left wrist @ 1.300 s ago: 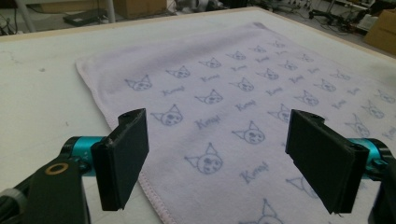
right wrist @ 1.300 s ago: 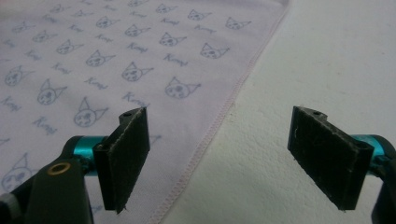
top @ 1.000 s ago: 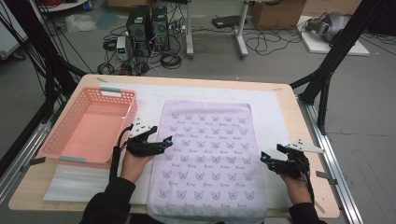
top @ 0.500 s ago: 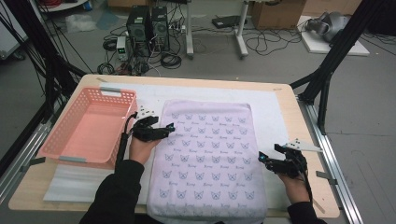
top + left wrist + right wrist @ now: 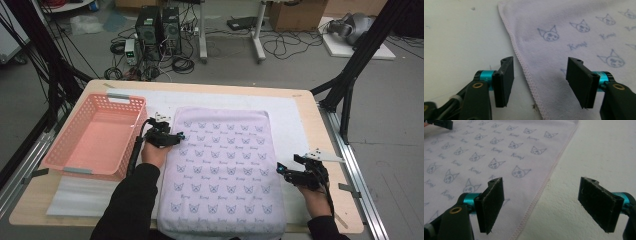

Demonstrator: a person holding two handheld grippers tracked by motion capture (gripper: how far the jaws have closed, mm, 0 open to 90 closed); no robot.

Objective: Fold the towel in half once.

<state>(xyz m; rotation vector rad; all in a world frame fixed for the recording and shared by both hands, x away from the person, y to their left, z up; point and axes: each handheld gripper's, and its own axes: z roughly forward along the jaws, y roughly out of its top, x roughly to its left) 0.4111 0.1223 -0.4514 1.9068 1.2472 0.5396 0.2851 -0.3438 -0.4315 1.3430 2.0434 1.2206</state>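
A lavender towel [image 5: 225,165] printed with cat faces lies flat on the white mat. My left gripper [image 5: 176,137] sits at the towel's left edge, near the far left corner. In the left gripper view its jaws [image 5: 540,75] straddle the stitched hem of the towel [image 5: 574,32]. They have just been closing, but the pads are still apart from the cloth. My right gripper [image 5: 283,170] rests at the towel's right edge. Its jaws [image 5: 546,200] stand wide open over the hem of the towel [image 5: 499,150], one above cloth and one above the mat.
A pink plastic basket [image 5: 95,137] stands on the table left of the towel, close to my left hand. A thin foam sheet [image 5: 75,195] lies in front of it. The white mat [image 5: 295,120] covers most of the wooden table [image 5: 330,200].
My left hand has moved away from the person along the towel's left edge toward its far corner. Its jaws look narrower. The right hand has stayed where it was.
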